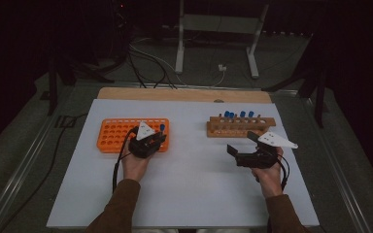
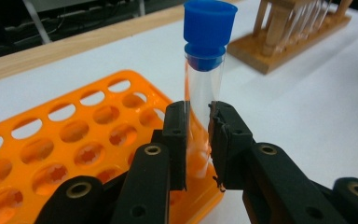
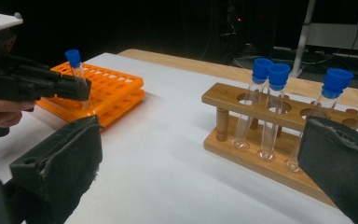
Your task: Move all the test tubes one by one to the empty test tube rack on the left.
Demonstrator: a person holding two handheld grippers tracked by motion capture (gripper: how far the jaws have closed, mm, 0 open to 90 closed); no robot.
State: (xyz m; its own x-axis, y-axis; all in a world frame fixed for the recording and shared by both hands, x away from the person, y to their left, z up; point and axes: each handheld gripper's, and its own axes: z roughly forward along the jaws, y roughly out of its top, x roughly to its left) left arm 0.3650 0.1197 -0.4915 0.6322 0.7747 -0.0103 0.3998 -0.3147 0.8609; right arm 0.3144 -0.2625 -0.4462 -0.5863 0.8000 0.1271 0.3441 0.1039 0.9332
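Our left gripper [image 2: 198, 140] pinches a blue-capped test tube [image 2: 204, 79] mid-barrel, upright over the orange rack's [image 2: 74, 135] near corner. We judge it light, slick and breakable: grip gently, below the cap. Right gripper [image 1: 245, 148], beyond the rack, is spread wide.

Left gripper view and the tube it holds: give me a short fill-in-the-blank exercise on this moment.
1. The left gripper has its fingers shut on a clear test tube with a ____ cap.
2. That tube stands over a corner of the ____ plastic rack.
3. The other capped tubes stand in a ____ rack.
4. The right gripper has its fingers ____.

Missing words: blue; orange; wooden; open
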